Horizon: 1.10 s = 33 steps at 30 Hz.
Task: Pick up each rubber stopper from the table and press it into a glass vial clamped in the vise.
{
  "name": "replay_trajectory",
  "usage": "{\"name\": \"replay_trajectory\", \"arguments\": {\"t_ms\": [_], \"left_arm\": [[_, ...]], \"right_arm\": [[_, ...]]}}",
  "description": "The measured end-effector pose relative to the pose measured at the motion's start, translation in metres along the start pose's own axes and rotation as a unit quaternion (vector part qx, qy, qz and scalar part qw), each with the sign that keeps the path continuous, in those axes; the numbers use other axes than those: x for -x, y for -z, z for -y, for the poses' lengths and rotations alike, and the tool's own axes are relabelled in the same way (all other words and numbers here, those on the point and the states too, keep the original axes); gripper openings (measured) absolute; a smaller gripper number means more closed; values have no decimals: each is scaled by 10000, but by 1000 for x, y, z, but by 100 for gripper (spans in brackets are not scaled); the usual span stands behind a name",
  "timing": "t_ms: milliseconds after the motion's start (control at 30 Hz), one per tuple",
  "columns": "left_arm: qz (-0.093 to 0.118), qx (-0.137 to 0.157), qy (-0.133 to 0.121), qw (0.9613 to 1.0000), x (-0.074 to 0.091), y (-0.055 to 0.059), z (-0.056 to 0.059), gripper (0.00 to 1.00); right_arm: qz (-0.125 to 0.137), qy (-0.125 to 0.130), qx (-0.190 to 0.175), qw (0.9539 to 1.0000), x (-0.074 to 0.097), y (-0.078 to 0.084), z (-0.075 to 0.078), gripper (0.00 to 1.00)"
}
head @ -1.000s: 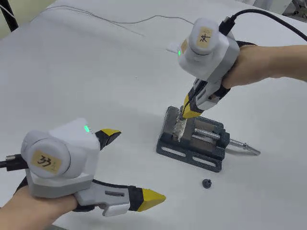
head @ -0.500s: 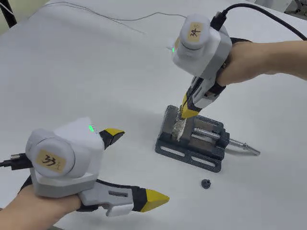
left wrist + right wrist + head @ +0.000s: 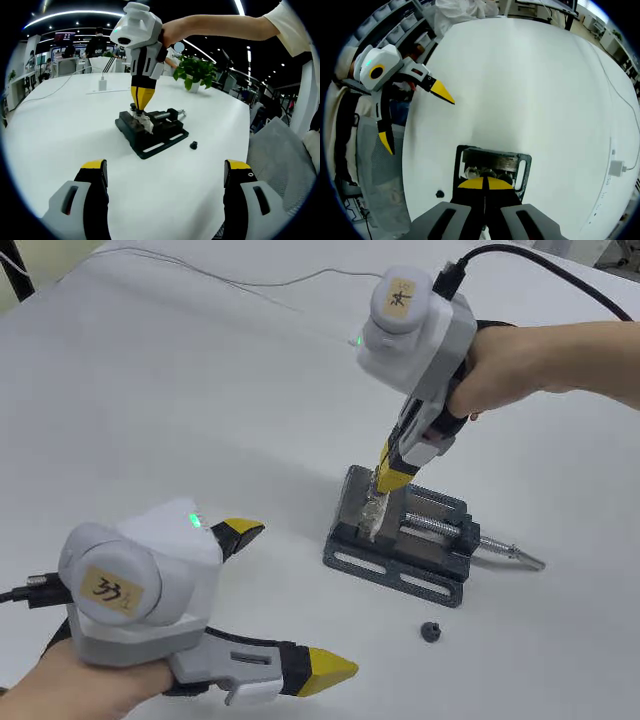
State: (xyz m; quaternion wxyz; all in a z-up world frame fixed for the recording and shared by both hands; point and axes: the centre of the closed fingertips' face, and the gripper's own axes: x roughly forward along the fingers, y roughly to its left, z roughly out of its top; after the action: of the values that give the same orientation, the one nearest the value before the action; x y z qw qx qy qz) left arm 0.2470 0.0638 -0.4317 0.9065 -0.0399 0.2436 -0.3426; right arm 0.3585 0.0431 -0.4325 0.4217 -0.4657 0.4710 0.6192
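A dark metal vise [image 3: 400, 558] stands on the white table and clamps glass vials [image 3: 372, 512] between its jaws. My right gripper [image 3: 385, 480] points steeply down, shut, its yellow tips resting on the vial tops; in the right gripper view the closed tips [image 3: 484, 182] cover the vials in the vise [image 3: 490, 161]. Whether a stopper sits under them is hidden. One small black rubber stopper [image 3: 431, 631] lies loose on the table in front of the vise, also seen as the stopper [image 3: 194, 145] and the stopper [image 3: 439, 193]. My left gripper [image 3: 290, 600] hovers open and empty near the table's front left.
The vise's screw handle [image 3: 510, 551] sticks out to the right. A thin cable [image 3: 230, 280] runs across the far side of the table. A white charger block [image 3: 102, 84] sits far off. Bare white tabletop [image 3: 200, 420] lies left of the vise.
The right gripper's body has leaned a little up and to the left while its tips stay on the vials. The left gripper stays open, barely shifted.
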Motion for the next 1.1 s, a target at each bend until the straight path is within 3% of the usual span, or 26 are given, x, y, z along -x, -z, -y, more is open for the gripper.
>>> {"name": "replay_trajectory", "arguments": {"t_ms": [233, 433, 533, 967, 1100], "left_arm": [[14, -16, 27, 10000, -2, -3, 3, 96], [69, -80, 24, 9999, 0, -10, 6, 96], [73, -135, 20, 9999, 2, -12, 8, 96], [174, -337, 15, 9993, 12, -26, 20, 96], [181, -421, 36, 9989, 15, -29, 23, 96]], "right_arm": [[-197, 65, -37, 9998, 0, 0, -7, 0], [-411, 185, 190, 9988, 0, 1, -13, 0], [-370, 185, 119, 9991, 0, 2, -10, 0], [-122, 605, 87, 9981, 0, 3, -4, 0], [-221, 887, 482, 9946, 0, 4, -4, 0]]}}
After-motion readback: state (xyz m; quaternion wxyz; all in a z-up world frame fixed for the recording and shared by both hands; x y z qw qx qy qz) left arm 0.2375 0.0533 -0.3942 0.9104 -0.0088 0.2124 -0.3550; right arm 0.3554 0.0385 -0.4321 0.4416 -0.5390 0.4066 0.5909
